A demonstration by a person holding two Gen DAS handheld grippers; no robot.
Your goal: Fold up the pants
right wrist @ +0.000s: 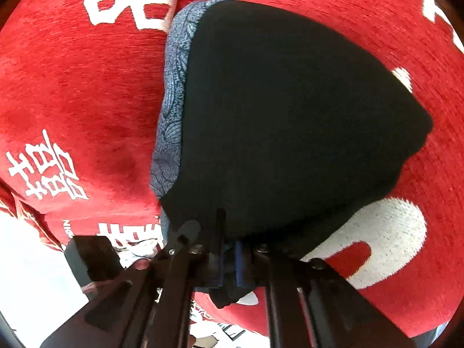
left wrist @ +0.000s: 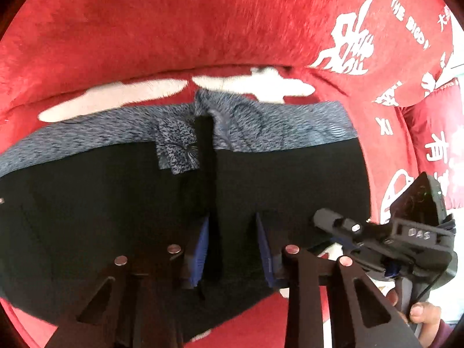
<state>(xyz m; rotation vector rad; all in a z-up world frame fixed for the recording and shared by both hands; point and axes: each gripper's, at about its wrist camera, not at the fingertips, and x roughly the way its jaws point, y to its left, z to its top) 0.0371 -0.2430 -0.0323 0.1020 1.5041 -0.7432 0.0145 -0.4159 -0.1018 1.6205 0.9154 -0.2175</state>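
Note:
The black pants [left wrist: 101, 217] with a blue-grey patterned waistband [left wrist: 261, 127] lie folded on a red blanket [left wrist: 174, 29]. A black drawstring [left wrist: 207, 174] runs down between the blue pads of my left gripper [left wrist: 232, 232], which is open just above the black fabric. In the right wrist view the pants [right wrist: 290, 116] fill the middle, with the patterned band [right wrist: 171, 101] along their left edge. My right gripper [right wrist: 229, 258] is shut on the near edge of the black fabric. It also shows in the left wrist view [left wrist: 333, 226] at the pants' right edge.
The red blanket [right wrist: 72, 87] carries white characters [left wrist: 351, 46] and white patches [right wrist: 385, 232]. It rises in a fold behind the pants. A red printed cushion [left wrist: 435, 145] is at the right. The person's hand [left wrist: 423, 313] holds the right gripper's handle.

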